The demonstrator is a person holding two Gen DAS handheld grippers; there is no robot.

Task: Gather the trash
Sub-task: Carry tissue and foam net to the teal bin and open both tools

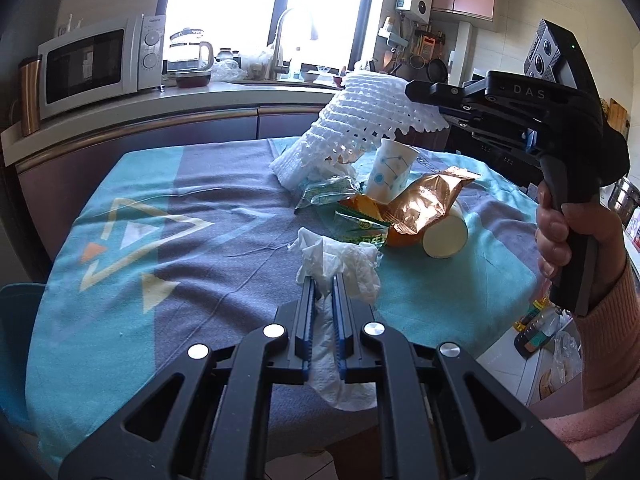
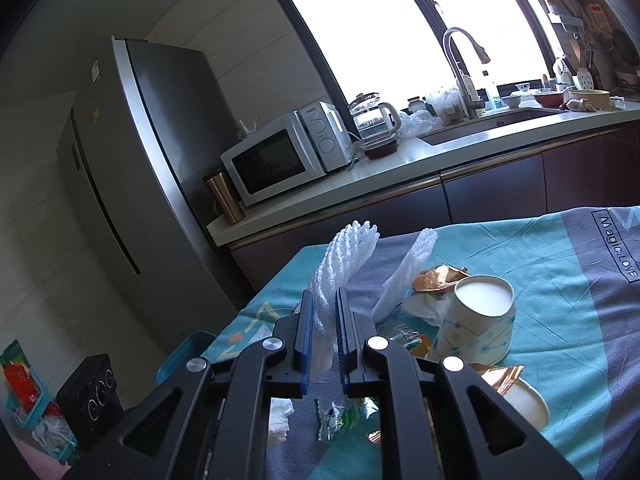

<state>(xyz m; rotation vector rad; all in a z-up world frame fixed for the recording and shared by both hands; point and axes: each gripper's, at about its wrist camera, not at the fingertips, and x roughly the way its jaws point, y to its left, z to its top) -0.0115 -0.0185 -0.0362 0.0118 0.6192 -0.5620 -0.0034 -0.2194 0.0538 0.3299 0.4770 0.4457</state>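
Note:
A crumpled white tissue (image 1: 340,264) is pinched in my left gripper (image 1: 323,280), which is shut on it just above the table. White foam netting (image 1: 360,120) hangs lifted over the trash pile, held by my right gripper (image 1: 416,92), which a hand (image 1: 560,236) carries at the right. In the right wrist view that gripper (image 2: 323,296) is shut on the foam netting (image 2: 344,256). On the cloth lie an upside-down patterned paper cup (image 1: 390,172) (image 2: 476,320), a copper foil bag (image 1: 424,204), green-and-orange wrappers (image 1: 356,220) and a tipped-over paper cup (image 1: 446,236).
The table wears a teal and grey cloth (image 1: 160,240). Behind it runs a counter with a microwave (image 1: 96,64), a glass kettle (image 1: 190,54) and a sink tap (image 2: 464,68). A fridge (image 2: 140,160) stands left. Bottles (image 1: 536,324) sit low at the right.

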